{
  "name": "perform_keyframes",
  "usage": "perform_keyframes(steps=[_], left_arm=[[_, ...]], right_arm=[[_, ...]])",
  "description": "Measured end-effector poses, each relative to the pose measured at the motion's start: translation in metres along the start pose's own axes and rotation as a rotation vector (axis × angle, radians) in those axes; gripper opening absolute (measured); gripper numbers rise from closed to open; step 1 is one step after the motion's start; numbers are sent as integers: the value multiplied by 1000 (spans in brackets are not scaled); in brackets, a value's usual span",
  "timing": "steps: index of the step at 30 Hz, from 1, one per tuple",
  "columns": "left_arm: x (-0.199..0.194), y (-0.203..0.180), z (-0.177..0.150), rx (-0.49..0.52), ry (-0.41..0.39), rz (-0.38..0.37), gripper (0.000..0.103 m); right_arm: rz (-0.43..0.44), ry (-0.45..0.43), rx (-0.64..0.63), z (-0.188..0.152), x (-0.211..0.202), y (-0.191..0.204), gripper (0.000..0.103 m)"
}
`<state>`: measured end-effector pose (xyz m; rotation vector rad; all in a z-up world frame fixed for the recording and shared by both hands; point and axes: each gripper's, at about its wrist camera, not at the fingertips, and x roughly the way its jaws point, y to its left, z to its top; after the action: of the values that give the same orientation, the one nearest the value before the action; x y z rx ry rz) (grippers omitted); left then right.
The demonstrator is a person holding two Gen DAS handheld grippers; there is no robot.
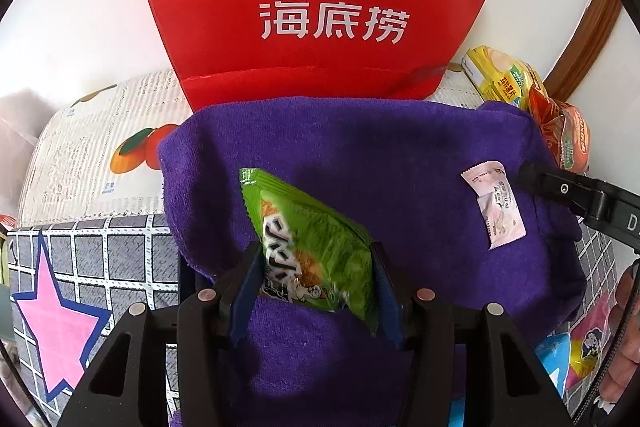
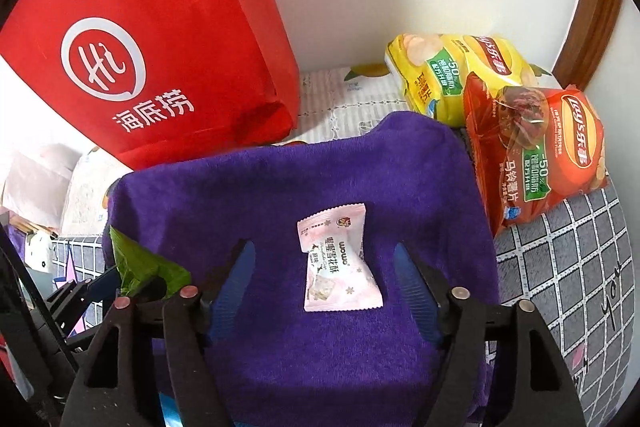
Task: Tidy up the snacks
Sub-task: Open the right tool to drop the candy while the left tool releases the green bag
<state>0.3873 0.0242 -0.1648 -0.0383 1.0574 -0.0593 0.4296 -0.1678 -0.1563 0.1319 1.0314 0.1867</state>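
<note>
My left gripper (image 1: pixel 316 263) is shut on a green snack packet (image 1: pixel 308 247), held tilted over the purple towel (image 1: pixel 400 155). A small pink snack packet (image 2: pixel 340 259) lies flat on the purple towel (image 2: pixel 280 195) between the blue pads of my right gripper (image 2: pixel 324 267), which stands open with clear gaps on both sides. In the left wrist view the pink packet (image 1: pixel 496 203) lies at the right, with a finger of the right gripper (image 1: pixel 560 187) beside it. The green packet (image 2: pixel 140 267) and the left gripper show at the left edge of the right wrist view.
A tall red paper bag (image 1: pixel 320 7) (image 2: pixel 152 39) stands against the white wall behind the towel. A yellow chip bag (image 2: pixel 448 75) and an orange-red chip bag (image 2: pixel 540 147) lie at the back right. A patterned tablecloth (image 1: pixel 80 259) covers the table. More snack packets (image 1: pixel 580 347) lie at the lower right.
</note>
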Motion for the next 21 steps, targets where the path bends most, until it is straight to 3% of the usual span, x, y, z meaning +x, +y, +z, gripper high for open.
perform_keyframes(steps=[2, 7, 15, 21], left_arm=[[-1, -1, 0, 3, -10, 0, 60], [-8, -4, 1, 18, -34, 4, 67], [-23, 4, 1, 0, -77, 13, 67], [-39, 10, 1, -15, -115, -1, 67]], right_arm=[[-15, -1, -10, 0, -1, 1, 75], [-68, -12, -15, 0, -4, 3, 75], [-53, -131, -26, -1, -24, 2, 75], [-31, -158, -79, 2, -39, 9, 75]])
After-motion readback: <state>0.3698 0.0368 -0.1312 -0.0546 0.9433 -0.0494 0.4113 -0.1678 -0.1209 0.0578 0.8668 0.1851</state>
